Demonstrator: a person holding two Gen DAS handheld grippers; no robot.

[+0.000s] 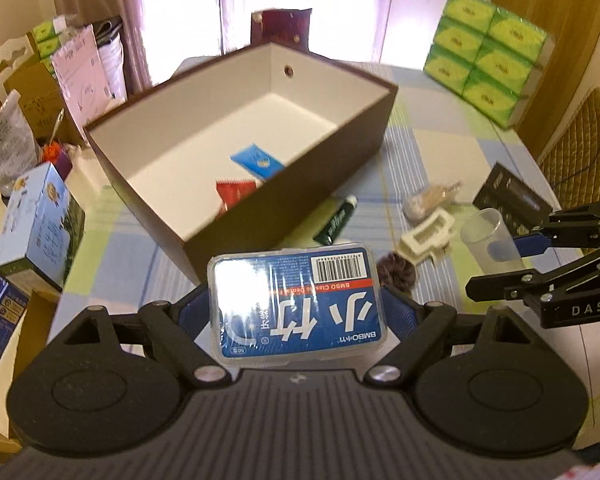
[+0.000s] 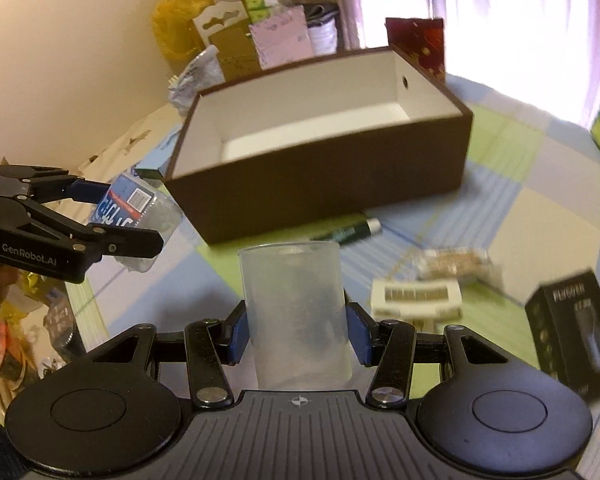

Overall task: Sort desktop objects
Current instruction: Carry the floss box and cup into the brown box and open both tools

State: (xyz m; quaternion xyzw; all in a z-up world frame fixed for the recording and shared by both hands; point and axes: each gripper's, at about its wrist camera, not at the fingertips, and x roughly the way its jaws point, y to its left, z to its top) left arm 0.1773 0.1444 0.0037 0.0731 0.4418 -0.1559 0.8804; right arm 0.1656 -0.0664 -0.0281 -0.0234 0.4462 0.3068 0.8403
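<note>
My left gripper (image 1: 296, 304) is shut on a clear plastic case with a blue label (image 1: 296, 300), held above the table in front of the brown box (image 1: 284, 196). The box has a white inside and holds a blue packet (image 1: 258, 160) and a red packet (image 1: 234, 192). My right gripper (image 2: 298, 328) is shut on a frosted plastic cup (image 2: 296, 312), upright, in front of the brown box (image 2: 320, 184). The right gripper with the cup (image 1: 486, 236) shows in the left wrist view. The left gripper with the case (image 2: 134, 204) shows in the right wrist view.
On the checked tablecloth lie a green tube (image 1: 336, 220), a cream clip (image 1: 428, 236), a bagged snack (image 1: 428, 200), a dark fuzzy ball (image 1: 398, 274) and a black box (image 1: 512, 196). Green tissue packs (image 1: 488, 52) stand at the back right. Cartons and bags (image 1: 36, 216) crowd the left.
</note>
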